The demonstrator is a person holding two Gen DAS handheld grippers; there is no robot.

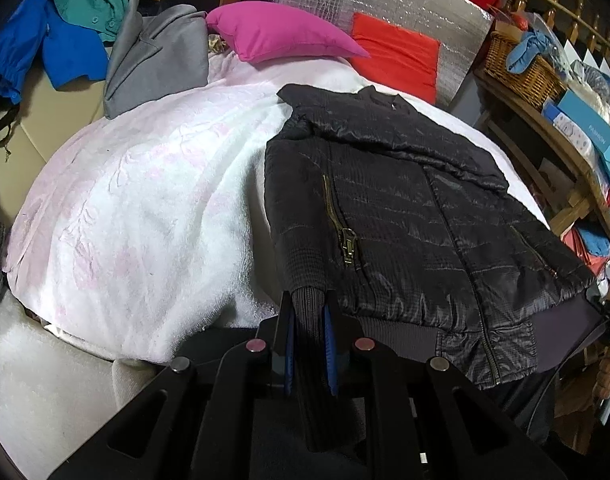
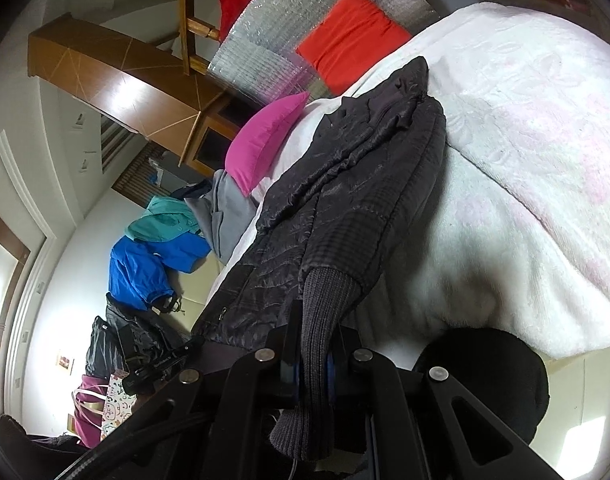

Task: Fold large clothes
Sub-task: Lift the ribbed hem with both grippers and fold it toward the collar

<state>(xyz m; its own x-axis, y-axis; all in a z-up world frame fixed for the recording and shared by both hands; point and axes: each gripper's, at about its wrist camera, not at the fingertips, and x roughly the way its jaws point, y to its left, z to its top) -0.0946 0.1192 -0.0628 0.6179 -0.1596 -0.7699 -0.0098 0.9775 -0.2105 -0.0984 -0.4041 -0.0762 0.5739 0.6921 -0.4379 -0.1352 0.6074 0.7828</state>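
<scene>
At the bottom centre of the left wrist view my left gripper (image 1: 310,312) is clamped on a ribbed knit cuff (image 1: 308,308) of the black quilted jacket (image 1: 405,216), its blue pads pressed against both sides of the knit. The jacket lies front up on the white-and-pink blanket (image 1: 145,208), filling the right half of that frame, with a brass pocket zipper (image 1: 345,236) near its left edge. Its hem runs off behind the gripper body at lower right, so I cannot see where it ends.

In the lower middle of the right wrist view my right gripper (image 2: 311,344) is pinched on another ribbed cuff (image 2: 325,312); the pads are mostly hidden by the knit draping over them. Here the jacket stretches away toward the upper centre, foreshortened and tilted. A dark rounded shape at lower right is too shadowed to make out.

Beyond, a magenta pillow (image 1: 281,32), an orange cushion (image 1: 397,52) and a heap of grey, teal and blue garments (image 1: 77,36) sit along the top, the heap cut off at the upper left edge.
</scene>
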